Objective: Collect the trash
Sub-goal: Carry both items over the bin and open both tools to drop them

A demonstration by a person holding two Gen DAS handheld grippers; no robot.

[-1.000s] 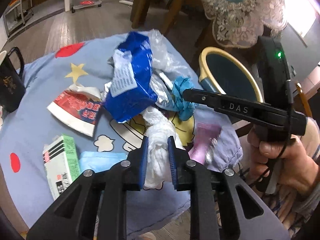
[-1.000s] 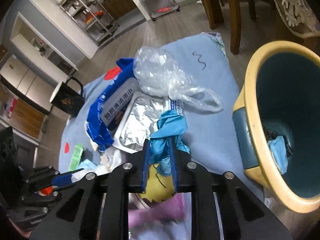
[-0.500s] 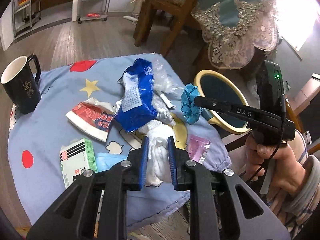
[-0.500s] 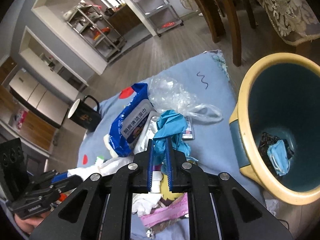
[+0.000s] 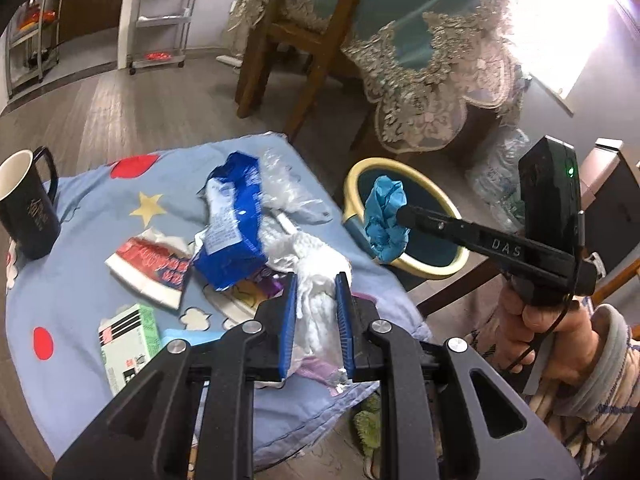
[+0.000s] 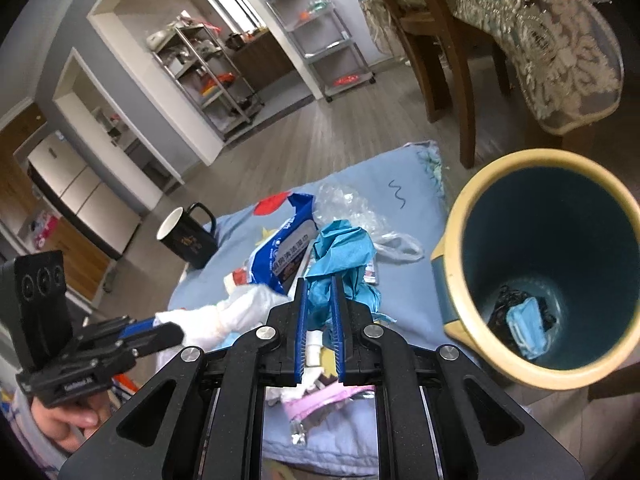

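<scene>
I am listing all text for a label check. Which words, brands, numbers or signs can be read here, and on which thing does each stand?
"DAS": in pale letters on the finger of the right gripper, seen from the left wrist.
Blue wet-wipe pack: Chinese characters on its white label, too blurred to quote.
Red and white wrapper: red characters, unreadable.
Green and white carton: print too small.
Black mug: gold mark, unreadable.
Left gripper: small label on its body, too blurred.

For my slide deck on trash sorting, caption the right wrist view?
Right gripper shut on crumpled blue glove beside yellow-rimmed bin; left gripper holds white tissue.
</scene>
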